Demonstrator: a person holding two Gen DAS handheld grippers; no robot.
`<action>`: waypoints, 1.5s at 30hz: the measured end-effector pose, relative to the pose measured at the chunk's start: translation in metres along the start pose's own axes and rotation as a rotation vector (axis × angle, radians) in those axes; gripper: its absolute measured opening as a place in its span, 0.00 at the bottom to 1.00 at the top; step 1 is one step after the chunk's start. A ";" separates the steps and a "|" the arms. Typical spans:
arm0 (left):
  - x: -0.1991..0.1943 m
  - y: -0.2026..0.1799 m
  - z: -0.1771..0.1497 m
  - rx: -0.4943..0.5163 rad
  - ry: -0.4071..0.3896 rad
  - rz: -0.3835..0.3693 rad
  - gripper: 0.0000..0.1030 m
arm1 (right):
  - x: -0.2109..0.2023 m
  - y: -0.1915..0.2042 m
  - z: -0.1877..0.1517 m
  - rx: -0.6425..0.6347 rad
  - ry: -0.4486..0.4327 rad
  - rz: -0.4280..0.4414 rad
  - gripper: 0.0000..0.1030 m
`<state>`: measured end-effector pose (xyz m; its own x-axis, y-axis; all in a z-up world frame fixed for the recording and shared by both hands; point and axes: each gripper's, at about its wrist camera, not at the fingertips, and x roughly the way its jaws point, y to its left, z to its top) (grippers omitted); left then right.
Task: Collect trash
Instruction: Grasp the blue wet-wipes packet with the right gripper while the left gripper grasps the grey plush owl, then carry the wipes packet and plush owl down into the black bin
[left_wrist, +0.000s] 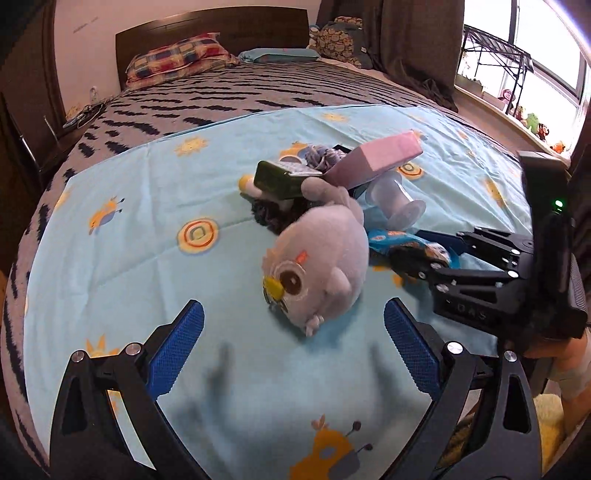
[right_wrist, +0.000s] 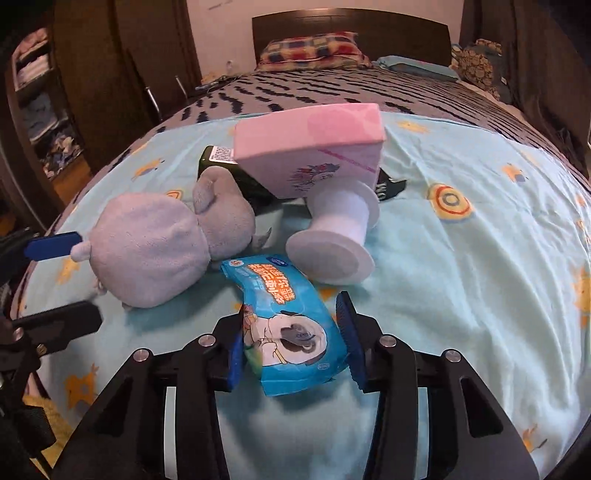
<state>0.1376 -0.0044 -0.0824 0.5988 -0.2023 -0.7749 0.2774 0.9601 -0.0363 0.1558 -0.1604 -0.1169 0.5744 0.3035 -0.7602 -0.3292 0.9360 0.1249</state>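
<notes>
We saw a light-blue patterned sheet (right_wrist: 461, 266) on the bed. Just right of the grey plush owl (left_wrist: 317, 258), our right gripper (right_wrist: 295, 345) had its fingers clamped on a crinkled blue plastic wrapper (right_wrist: 284, 325). Our left gripper (left_wrist: 293, 349) near the owl stood open, empty.

A crumpled blue wrapper (right_wrist: 286, 325) with cartoon print lay low in the centre of the right wrist frame, pinched at both edges. A white plastic cup (right_wrist: 338, 240) lay tipped on its side just above it, partly under a tilted pink box (right_wrist: 310, 147).
</notes>
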 end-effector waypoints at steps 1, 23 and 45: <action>0.003 -0.001 0.003 0.001 0.000 -0.002 0.88 | -0.001 -0.002 -0.001 0.003 0.000 0.001 0.43; -0.003 -0.020 -0.003 0.070 -0.024 -0.015 0.55 | -0.066 -0.005 -0.038 0.009 -0.059 -0.047 0.43; -0.105 -0.068 -0.165 0.061 -0.014 -0.125 0.56 | -0.147 0.035 -0.157 0.066 -0.058 0.032 0.43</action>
<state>-0.0682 -0.0168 -0.1029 0.5672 -0.3223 -0.7579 0.3952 0.9139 -0.0929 -0.0580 -0.1999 -0.1009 0.6072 0.3416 -0.7174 -0.2989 0.9347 0.1922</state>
